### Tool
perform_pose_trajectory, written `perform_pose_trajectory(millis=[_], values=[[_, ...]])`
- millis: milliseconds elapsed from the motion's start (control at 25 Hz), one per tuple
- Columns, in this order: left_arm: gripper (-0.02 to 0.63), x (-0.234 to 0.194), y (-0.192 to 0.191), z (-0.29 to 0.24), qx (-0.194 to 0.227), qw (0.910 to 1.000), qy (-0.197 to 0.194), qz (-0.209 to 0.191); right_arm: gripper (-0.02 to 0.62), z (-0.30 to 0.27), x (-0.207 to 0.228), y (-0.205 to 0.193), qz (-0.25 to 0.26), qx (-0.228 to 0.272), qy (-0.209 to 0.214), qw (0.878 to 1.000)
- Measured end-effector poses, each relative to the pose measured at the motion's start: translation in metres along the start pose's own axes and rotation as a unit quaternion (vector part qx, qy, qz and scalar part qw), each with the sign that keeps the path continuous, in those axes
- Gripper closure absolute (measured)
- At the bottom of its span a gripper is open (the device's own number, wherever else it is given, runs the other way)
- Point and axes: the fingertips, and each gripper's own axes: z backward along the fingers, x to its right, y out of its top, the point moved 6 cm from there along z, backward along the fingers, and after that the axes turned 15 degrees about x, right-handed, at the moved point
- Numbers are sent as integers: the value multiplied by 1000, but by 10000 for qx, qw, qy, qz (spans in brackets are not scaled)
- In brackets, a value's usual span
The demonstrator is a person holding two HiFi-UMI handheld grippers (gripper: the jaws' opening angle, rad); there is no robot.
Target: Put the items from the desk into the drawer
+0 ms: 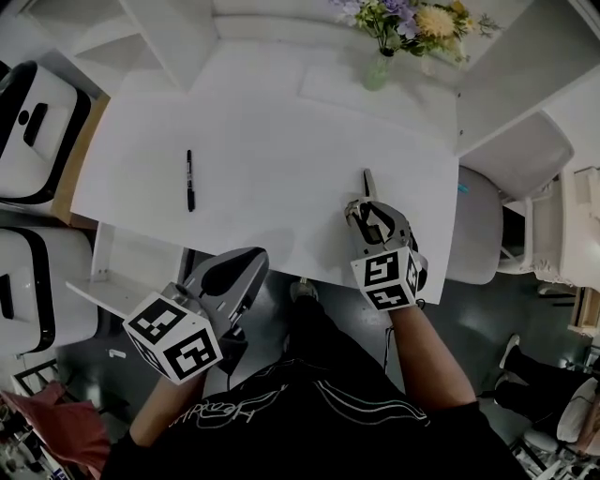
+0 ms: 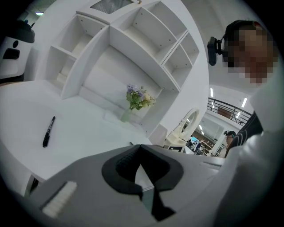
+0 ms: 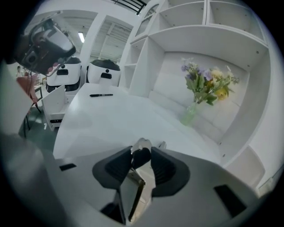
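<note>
A black marker pen [image 1: 190, 180] [image 2: 48, 131] [image 3: 101, 95] lies on the left part of the white desk [image 1: 281, 150]. My right gripper [image 1: 368, 211] [image 3: 142, 153] hovers over the desk's front edge, shut on a thin dark item with a silvery end [image 1: 367, 182] [image 3: 142, 144] that pokes out past the pads. My left gripper [image 1: 246, 261] [image 2: 141, 148] hangs below the desk's front edge, to the left of my body. Its jaws are shut with nothing between them. It is far from the marker.
A glass vase of flowers [image 1: 378, 67] [image 2: 128, 114] [image 3: 190, 113] stands at the desk's back by white shelving [image 1: 169, 28]. A white drawer unit [image 1: 117, 272] sits under the desk's left end. White machines [image 1: 37, 131] stand left, a grey chair [image 1: 478, 230] right.
</note>
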Motion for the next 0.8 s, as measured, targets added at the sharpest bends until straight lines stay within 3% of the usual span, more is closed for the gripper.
perform_pose_trajectory(millis=[360, 800], values=[[597, 2, 2, 16, 114, 9998, 132, -4, 496, 9, 9, 4, -181, 69, -220, 9996], [597, 14, 3, 37, 252, 9995, 198, -69, 583, 26, 32, 0, -809, 178, -651, 9944]])
